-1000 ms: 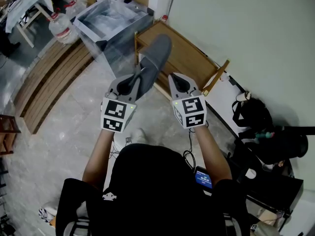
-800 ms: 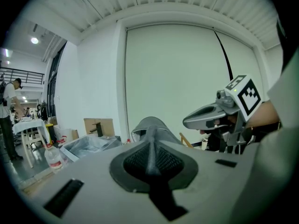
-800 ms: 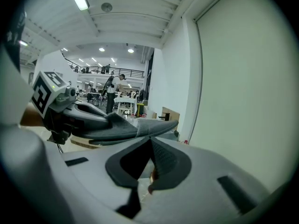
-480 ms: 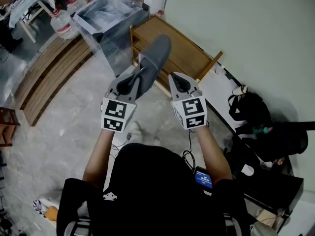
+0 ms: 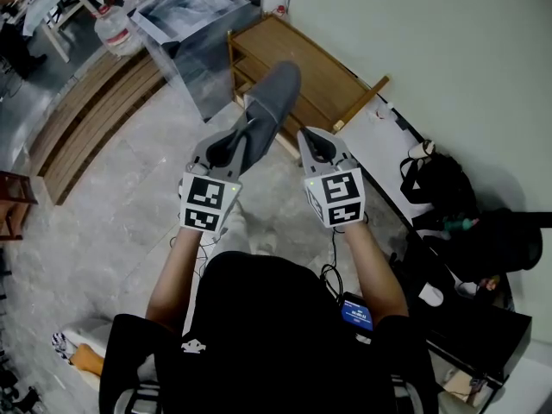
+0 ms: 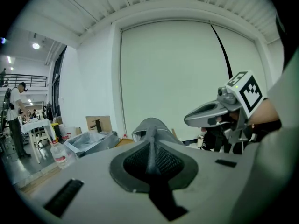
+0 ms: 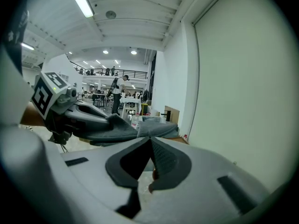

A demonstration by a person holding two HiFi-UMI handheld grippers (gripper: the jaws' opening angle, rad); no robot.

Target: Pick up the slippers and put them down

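The left gripper (image 5: 229, 150) is clamped on a grey slipper (image 5: 272, 100). In the left gripper view its ribbed pads (image 6: 134, 160) pinch a thin ridge of the slipper's near end, and the rest of the shoe (image 6: 152, 127) sticks out straight ahead. The slipper is held in the air, clear of the floor (image 5: 121, 222). Its long axis runs from the fingers toward the far side and a little right. The far end hangs over the near edge of a low wooden rack (image 5: 332, 93) that stands along the wall, so whatever is set down will land ahead of the left hand, not beneath it. The right gripper (image 5: 316, 147) is held level with the left, just right of the slipper's near end and not touching it. Its own view shows the pads brought together at the tips with nothing caught between them, and the slipper (image 7: 133, 127) lies crosswise to its left. The left gripper is therefore the only one carrying, and the right one is close enough to steady the shoe if needed. A clear plastic bin (image 5: 194, 24) stands left of the rack and further off. No second slipper can be seen in any view. Judging by the pose, this is the carrying step, with the set-down not yet done. To get the sole flat, the far end probably has to be lowered before the pads let go.
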